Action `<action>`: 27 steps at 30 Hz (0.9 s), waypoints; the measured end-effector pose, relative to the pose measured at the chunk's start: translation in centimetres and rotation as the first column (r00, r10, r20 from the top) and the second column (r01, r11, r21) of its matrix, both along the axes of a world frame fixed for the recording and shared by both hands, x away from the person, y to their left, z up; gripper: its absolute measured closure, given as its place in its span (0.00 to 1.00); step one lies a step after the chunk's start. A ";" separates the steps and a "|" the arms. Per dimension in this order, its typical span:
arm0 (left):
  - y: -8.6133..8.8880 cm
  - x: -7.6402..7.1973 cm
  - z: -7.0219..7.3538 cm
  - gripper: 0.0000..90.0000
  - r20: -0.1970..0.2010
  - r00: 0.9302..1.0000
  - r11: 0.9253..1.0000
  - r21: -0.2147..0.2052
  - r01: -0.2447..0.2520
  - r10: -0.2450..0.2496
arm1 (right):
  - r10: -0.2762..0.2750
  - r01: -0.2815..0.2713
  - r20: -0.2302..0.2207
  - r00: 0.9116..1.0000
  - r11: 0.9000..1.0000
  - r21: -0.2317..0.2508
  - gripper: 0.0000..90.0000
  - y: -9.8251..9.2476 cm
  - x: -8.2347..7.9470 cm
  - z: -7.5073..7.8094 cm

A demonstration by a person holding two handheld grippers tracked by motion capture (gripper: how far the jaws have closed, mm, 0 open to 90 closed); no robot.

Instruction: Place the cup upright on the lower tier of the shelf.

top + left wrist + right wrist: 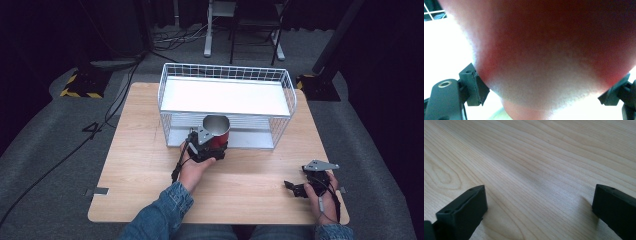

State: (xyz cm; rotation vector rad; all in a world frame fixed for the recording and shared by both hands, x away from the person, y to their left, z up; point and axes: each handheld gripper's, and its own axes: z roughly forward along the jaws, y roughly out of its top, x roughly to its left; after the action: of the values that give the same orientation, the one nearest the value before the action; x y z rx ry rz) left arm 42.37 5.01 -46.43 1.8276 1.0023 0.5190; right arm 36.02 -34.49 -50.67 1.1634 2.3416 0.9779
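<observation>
Red and metal-lined, the cup [217, 131] sits gripped in the left tongs [212, 142], just in front of the white wire basket [226, 102], near the middle of the tabletop [145, 150]. From the left gripper view the cup's red wall [554, 50] presses close against the camera, with a black pad on either side of it, so these tongs are clamped on the cup. The wire basket stands toward the tabletop's far edge, its front wall right behind the cup; whether the two touch I cannot tell. Over by the near right corner, the right tongs [295, 189] rest low on the bare wood, pointing toward the left edge. In the right gripper view the jaws stand wide apart with wood grain between them, holding nothing.
</observation>
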 end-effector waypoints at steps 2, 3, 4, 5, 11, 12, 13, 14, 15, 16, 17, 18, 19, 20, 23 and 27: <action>-0.1 0.6 -0.2 0.18 -0.012 1.000 1.000 -0.011 -0.003 0.003 | 0.000 0.000 0.000 1.000 1.000 0.000 0.00 0.0 0.0 0.0; -0.1 1.0 -0.3 0.18 -0.009 1.000 1.000 -0.026 -0.003 0.003 | 0.000 0.000 0.000 1.000 1.000 0.000 0.00 0.0 0.0 0.0; -0.1 1.3 -0.3 0.18 -0.001 1.000 0.999 -0.037 -0.005 0.005 | 0.000 0.000 0.000 1.000 1.000 0.000 0.00 0.0 0.0 0.0; -0.1 1.6 -0.4 0.18 0.013 1.000 0.999 -0.043 -0.009 0.010 | 0.000 0.000 0.000 1.000 1.000 0.000 0.00 0.0 0.0 0.0; -0.8 3.0 -0.5 0.18 0.032 0.999 1.000 -0.023 -0.020 0.021 | 0.000 0.000 0.000 1.000 1.000 0.000 0.00 0.0 0.0 0.0; -1.0 3.3 -0.6 0.18 0.043 0.999 0.999 -0.024 -0.026 0.027 | 0.000 0.000 0.000 1.000 1.000 0.000 0.00 0.0 0.0 0.0; -1.2 3.5 -0.6 0.18 0.045 0.999 0.999 -0.022 -0.027 0.028 | 0.000 0.000 0.000 1.000 1.000 0.000 0.00 0.0 0.0 0.0; -1.4 3.7 -0.6 0.18 0.043 0.999 0.999 -0.026 -0.028 0.030 | 0.000 0.000 0.000 1.000 1.000 0.000 0.00 0.0 0.0 0.0; -1.6 3.9 -0.6 0.18 0.040 0.999 0.999 -0.025 -0.028 0.029 | 0.000 0.000 0.000 1.000 1.000 0.000 0.00 0.0 0.0 0.0; -1.8 4.1 -0.6 0.18 0.049 0.998 0.999 -0.011 -0.035 0.036 | 0.000 0.000 0.000 1.000 1.000 0.000 0.00 0.0 0.0 0.0; -1.9 4.4 -0.6 0.18 0.050 0.998 0.999 -0.007 -0.033 0.033 | 0.000 0.000 0.000 1.000 1.000 0.000 0.00 0.0 0.0 0.0; -2.1 4.6 -0.6 0.18 0.049 0.998 0.999 -0.007 -0.032 0.033 | 0.000 0.000 0.000 1.000 1.000 0.000 0.00 0.0 0.0 0.0; -2.1 5.0 -0.7 0.18 0.048 0.999 1.000 -0.005 0.026 -0.026 | 0.000 0.000 0.000 1.000 1.000 0.000 0.00 0.0 0.0 0.0; -2.2 5.2 -0.7 0.18 0.048 0.999 1.000 -0.001 0.014 -0.014 | 0.000 0.000 0.000 1.000 1.000 0.000 0.00 0.0 0.0 0.0; -2.6 5.7 -1.0 0.18 0.045 0.999 1.000 -0.010 0.010 -0.009 | 0.000 0.000 0.000 1.000 1.000 0.000 0.00 0.0 0.0 0.0; -2.7 6.3 -1.2 0.18 0.043 0.999 1.000 0.015 -0.022 0.021 | 0.000 0.000 0.000 1.000 1.000 0.000 0.00 0.0 0.0 0.0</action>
State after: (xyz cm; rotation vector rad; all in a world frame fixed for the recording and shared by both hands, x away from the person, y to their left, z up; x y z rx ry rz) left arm 48.65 2.35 -47.68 1.8138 0.9924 0.5786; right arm 36.02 -34.49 -50.67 1.1636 2.3417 0.9773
